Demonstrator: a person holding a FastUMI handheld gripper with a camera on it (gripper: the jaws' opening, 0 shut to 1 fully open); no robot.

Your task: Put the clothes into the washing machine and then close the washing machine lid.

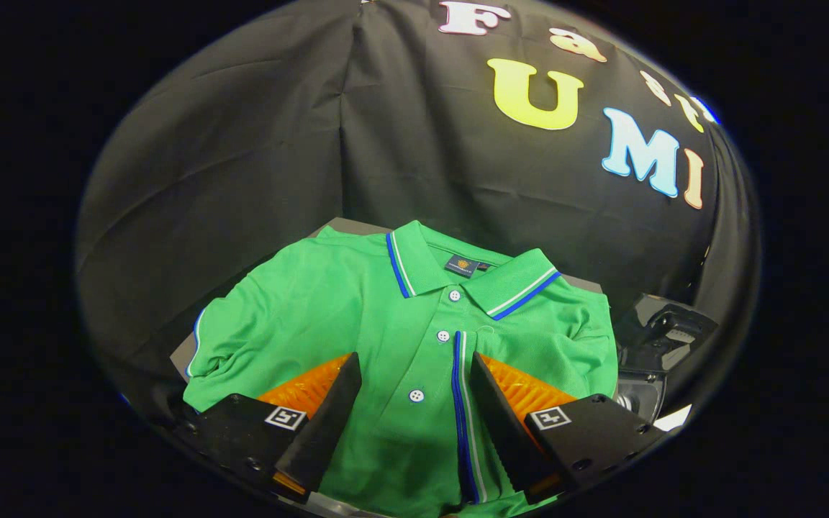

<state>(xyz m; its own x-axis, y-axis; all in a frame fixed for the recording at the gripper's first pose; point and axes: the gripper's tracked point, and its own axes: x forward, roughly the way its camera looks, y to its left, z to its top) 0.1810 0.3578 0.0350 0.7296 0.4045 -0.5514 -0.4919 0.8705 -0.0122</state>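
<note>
The hand-held gripper (414,414) hangs wide open, holding nothing, its fingers straddling the buttoned placket of the green knit polo shirt with blue-striped collar (386,331). The shirt lies flat on the grey bench (178,356), its long axis running straight ahead toward the collar.

1. The polo shirt (400,338) lies spread flat on the worktop (346,227), collar away from the gripper (414,378).
2. The gripper's fingers stand apart over the shirt, its button placket between them.
3. A dark device (663,334) sits right of the shirt, just beside its sleeve.
4. The booth wall rises behind the worktop.
</note>
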